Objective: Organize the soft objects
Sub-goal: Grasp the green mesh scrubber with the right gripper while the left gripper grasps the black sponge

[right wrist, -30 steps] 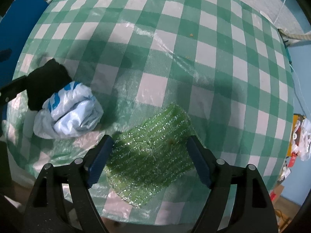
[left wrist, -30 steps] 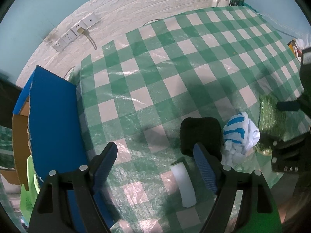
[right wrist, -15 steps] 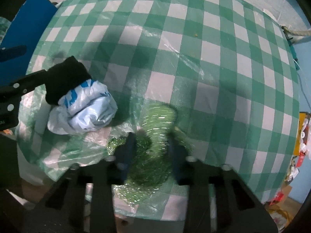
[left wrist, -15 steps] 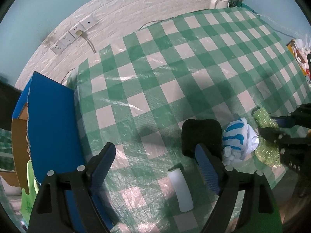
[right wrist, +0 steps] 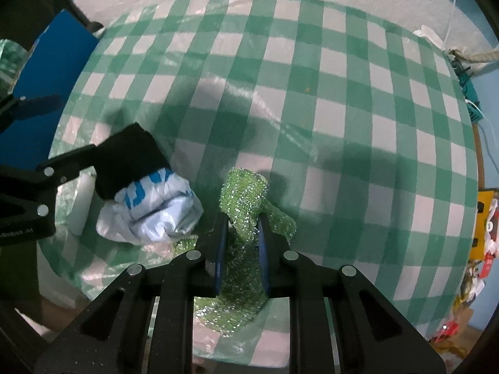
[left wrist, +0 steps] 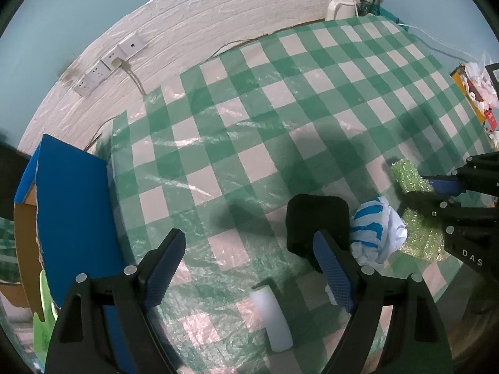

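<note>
My right gripper (right wrist: 240, 229) is shut on a glittery green cloth (right wrist: 246, 196) and pinches it up off the checked table; the cloth also shows at the right in the left wrist view (left wrist: 408, 177). A crumpled white-and-blue bag (right wrist: 152, 212) lies left of it, also in the left wrist view (left wrist: 377, 233). A black foam block (right wrist: 128, 162) touches the bag, also in the left wrist view (left wrist: 315, 218). My left gripper (left wrist: 249, 271) is open and empty above the table's near edge, its right finger in front of the block. A white cylinder (left wrist: 274, 321) lies near the edge.
A blue-lidded cardboard box (left wrist: 68, 218) stands beside the table's left end. A white kettle (left wrist: 340, 6) and wall sockets (left wrist: 106, 65) are at the back wall. Clutter (left wrist: 477, 90) lies off the table's right side. The green checked tablecloth (left wrist: 280, 109) is covered in plastic film.
My right gripper closed on the green cloth and bunched it up, lifting it slightly. The left gripper stayed open and drew back a little.
</note>
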